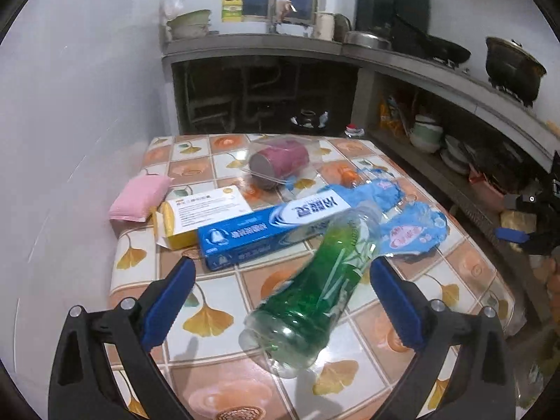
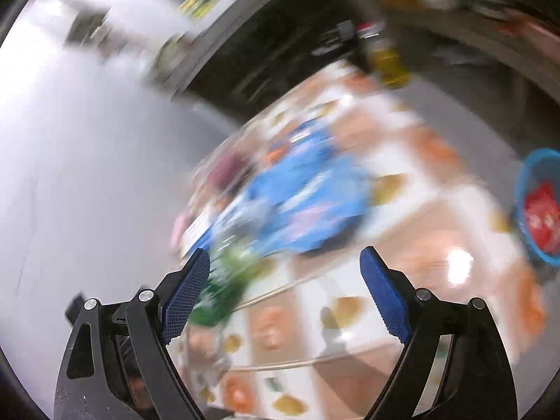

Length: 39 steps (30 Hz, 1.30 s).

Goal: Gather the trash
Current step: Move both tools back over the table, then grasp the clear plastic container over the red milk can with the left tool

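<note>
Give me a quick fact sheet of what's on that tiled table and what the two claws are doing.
surface: table with a leaf-pattern tiled cover
nearest item: green plastic bottle, lying on its side
behind it: blue toothpaste box, yellow box, pink sponge, blue plastic wrapper, purple cup in clear wrap
left gripper: open, bottle between its fingers, not gripped
right gripper: open, holding nothing; view blurred
bin: blue basket holding something red
</note>
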Each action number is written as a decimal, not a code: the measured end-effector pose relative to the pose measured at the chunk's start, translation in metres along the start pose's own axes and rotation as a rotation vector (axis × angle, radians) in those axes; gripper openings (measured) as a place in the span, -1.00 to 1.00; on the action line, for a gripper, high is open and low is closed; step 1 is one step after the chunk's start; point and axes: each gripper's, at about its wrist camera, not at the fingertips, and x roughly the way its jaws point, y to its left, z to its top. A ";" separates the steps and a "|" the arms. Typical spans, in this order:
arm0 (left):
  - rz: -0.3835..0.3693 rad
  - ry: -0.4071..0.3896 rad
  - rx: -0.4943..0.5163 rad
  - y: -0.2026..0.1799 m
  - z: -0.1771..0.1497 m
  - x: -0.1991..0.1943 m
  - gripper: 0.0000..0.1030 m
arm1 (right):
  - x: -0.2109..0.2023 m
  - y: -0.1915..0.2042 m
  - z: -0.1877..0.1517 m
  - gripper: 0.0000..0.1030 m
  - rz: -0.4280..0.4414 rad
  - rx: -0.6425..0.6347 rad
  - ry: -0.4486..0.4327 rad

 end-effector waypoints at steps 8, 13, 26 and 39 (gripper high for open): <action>-0.096 -0.105 -0.051 0.018 0.073 0.004 0.90 | 0.064 0.043 -0.012 0.64 0.059 -0.023 0.154; -0.327 0.038 -0.056 0.019 0.146 0.065 0.90 | 0.072 0.047 -0.028 0.64 0.055 -0.012 0.213; -0.275 0.537 0.272 -0.021 0.208 0.247 0.90 | 0.061 0.020 0.021 0.64 0.005 -0.068 0.154; -0.266 0.728 0.302 -0.024 0.194 0.305 0.90 | 0.077 -0.002 0.041 0.64 0.002 -0.053 0.171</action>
